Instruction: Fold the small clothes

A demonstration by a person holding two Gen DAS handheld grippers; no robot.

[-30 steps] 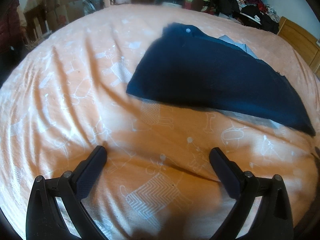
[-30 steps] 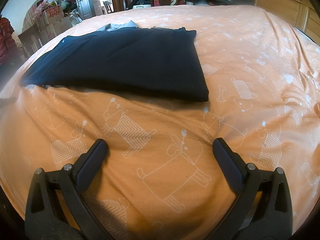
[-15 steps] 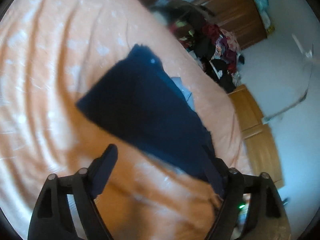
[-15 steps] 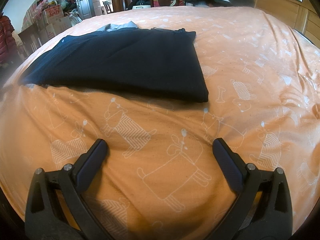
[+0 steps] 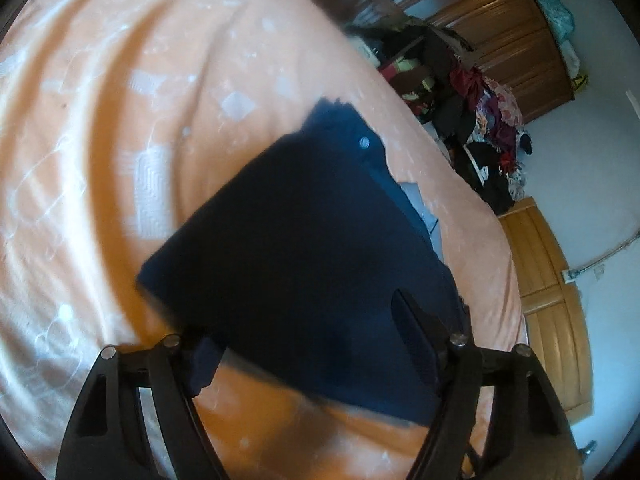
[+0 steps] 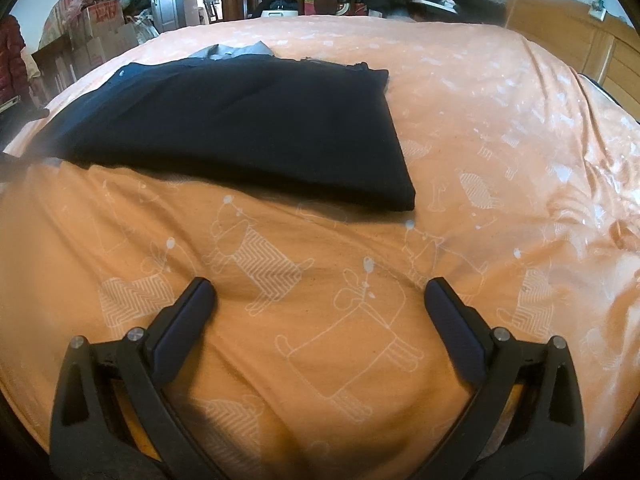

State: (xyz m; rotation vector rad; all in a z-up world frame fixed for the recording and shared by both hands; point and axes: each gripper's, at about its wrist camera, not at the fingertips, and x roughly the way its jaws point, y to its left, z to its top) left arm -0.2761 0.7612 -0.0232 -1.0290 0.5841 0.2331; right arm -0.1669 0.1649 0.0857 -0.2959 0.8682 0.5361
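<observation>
Navy garment (image 6: 240, 132) lies folded flat on orange bed (image 6: 480, 128), grey piece (image 6: 232, 50) showing at its far edge. My left hand-held gripper (image 5: 304, 336) over garment's near edge, fingers apart, nothing clamped. My right hand-held gripper (image 6: 320, 296) apart, short of garment, over bare sheet.

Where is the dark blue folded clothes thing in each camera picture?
Left wrist view: the dark blue garment fills the middle and lower right, reaching down between the open left gripper fingers.
Right wrist view: it lies in the upper left and middle, well beyond the open right gripper.
Shared landmark: the small pale button near one corner, and the orange bedsheet under it.
</observation>
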